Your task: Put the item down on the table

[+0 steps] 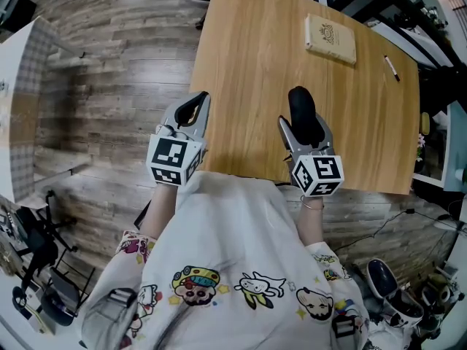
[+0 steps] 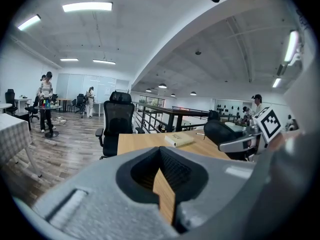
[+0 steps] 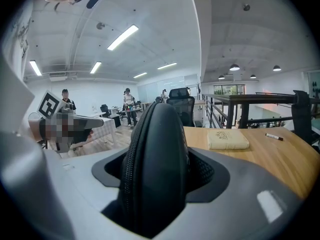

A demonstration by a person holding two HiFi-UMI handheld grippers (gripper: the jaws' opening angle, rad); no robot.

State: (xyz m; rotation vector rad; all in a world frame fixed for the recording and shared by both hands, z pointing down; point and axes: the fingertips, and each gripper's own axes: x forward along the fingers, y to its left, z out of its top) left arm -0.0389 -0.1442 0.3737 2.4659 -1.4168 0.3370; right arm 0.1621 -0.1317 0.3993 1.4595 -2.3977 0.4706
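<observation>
We see our R gripper (image 1: 304,131) clamped on a black zip case (image 1: 301,105), upright over the wood table (image 1: 248,64). L gripper (image 1: 197,102) sits at its 9 o'clock by the table edge, jaws together. Tan book (image 1: 330,39) is at 1 o'clock, pen (image 1: 392,68) at 2.

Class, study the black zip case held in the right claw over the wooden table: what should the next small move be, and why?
Probably lower the right claw until the black zip case rests on the wooden table. The case is clamped edge-on between its jaws, bare wood lies below, and the book and pen lie well clear.
</observation>
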